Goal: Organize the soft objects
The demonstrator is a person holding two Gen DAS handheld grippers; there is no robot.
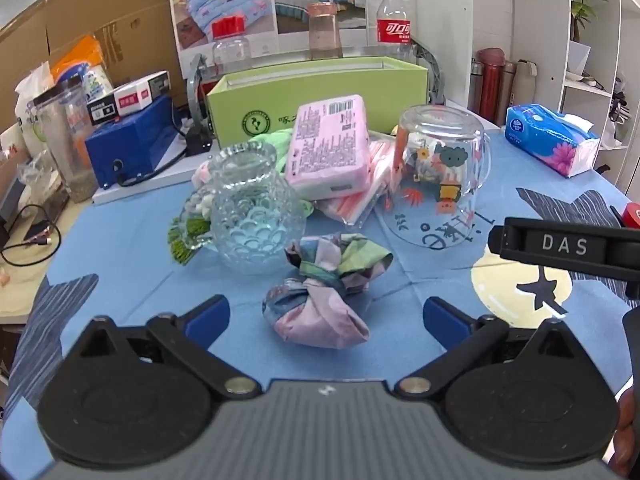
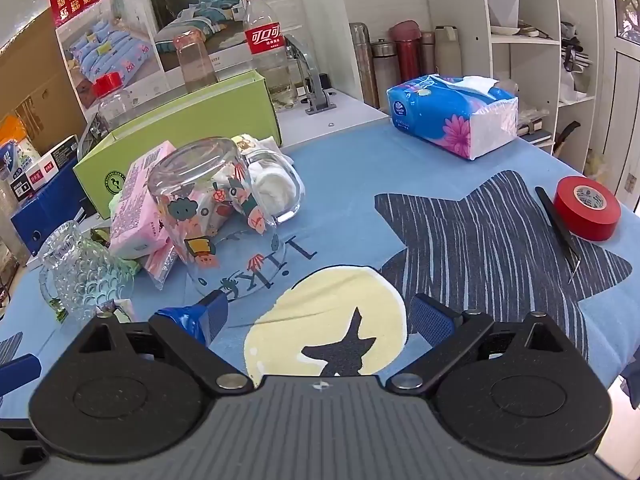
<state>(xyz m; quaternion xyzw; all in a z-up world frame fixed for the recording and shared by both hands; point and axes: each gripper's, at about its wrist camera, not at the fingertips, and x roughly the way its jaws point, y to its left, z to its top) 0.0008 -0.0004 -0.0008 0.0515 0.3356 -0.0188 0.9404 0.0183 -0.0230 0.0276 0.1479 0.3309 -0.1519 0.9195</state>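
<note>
Blue-padded jaws wide apart on left gripper (image 1: 326, 316), right gripper (image 2: 316, 316); nothing held.

open cloth (image 2: 360, 208) front-right, glass mug (image 1: 436, 176) blocking pile

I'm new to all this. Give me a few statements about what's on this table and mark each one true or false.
1. The left claw is open, holding nothing. True.
2. The printed glass mug stands upside down. True.
3. The red tape roll sits inside the green box. False: it lies on the blue cloth, far from the box.
4. The knotted fabric bundle lies just ahead of the left claw. True.
5. The right claw grips the blue tissue pack. False: it is open and empty, with the pack far off.
</note>
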